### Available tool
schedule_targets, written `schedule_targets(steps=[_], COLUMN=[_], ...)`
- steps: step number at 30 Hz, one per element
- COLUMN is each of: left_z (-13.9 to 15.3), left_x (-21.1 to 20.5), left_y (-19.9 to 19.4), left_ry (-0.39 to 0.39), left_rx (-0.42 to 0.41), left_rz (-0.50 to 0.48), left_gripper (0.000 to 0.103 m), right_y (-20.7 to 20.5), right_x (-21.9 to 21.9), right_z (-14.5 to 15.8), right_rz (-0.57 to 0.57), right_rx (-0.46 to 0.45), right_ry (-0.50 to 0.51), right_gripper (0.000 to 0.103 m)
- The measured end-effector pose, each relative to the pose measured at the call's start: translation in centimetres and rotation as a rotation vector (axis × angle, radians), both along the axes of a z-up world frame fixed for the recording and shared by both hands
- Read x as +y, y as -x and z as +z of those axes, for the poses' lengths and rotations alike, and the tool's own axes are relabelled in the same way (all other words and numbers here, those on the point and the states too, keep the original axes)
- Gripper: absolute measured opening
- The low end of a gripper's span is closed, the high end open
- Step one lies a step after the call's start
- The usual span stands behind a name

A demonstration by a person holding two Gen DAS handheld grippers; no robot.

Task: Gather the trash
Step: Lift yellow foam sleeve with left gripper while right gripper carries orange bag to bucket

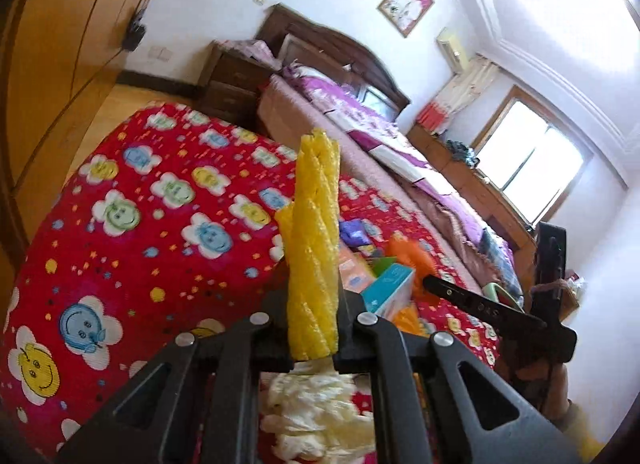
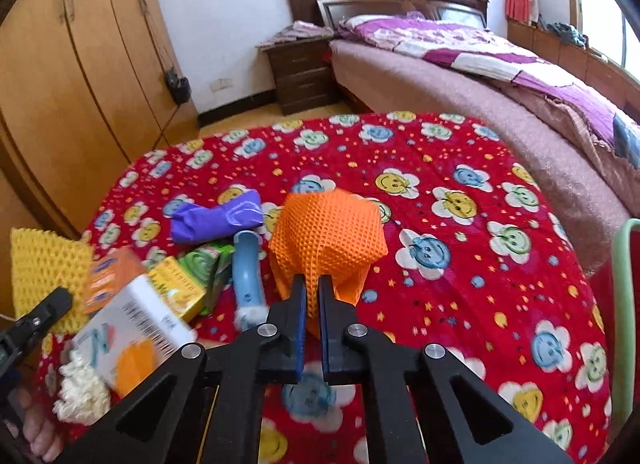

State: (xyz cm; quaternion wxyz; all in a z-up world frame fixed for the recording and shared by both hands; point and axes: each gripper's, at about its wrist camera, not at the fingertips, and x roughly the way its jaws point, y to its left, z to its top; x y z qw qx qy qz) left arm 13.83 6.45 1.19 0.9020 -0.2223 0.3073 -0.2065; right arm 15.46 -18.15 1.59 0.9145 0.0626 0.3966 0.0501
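left gripper (image 1: 314, 328) clamped, right gripper (image 2: 313, 304) clamped

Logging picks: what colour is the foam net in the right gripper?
Orange foam net, clearest in the right wrist view.

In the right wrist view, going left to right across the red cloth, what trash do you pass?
Yellow foam net → orange box → purple packet → blue tube → orange foam net, pinched in the right gripper.

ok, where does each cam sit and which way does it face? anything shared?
Left wrist: on the left claw, facing bed and window; claw shut on yellow foam net.
Right wrist: on the right claw, angled down at the red cloth; claw shut on orange foam net.
Shared: cloth, bed, both nets, white box.
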Motion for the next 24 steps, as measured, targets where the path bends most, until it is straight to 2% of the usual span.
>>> schedule_targets(steps=[3, 15, 24], left_z=[1.1, 5.5, 7.5], left_x=[-0.4, -1.7, -2.8], left_y=[0.9, 4.4, 7.2], left_ry=[-0.024, -0.013, 0.028], left_rx=[-0.061, -0.155, -0.165], left_rz=[0.007, -0.044, -0.077], left_gripper=[0.011, 0.011, 0.011], right_y=[2.6, 12.5, 16.2], right_x=[-0.9, -5.3, -8.6], right_z=[1.5, 6.5, 7.8], right_rz=[-0.022, -0.159, -0.216], right_rx=[-0.032, -0.164, -0.216], right_ry=[-0.017, -0.018, -0.062], right_gripper=[0.003, 0.002, 0.002])
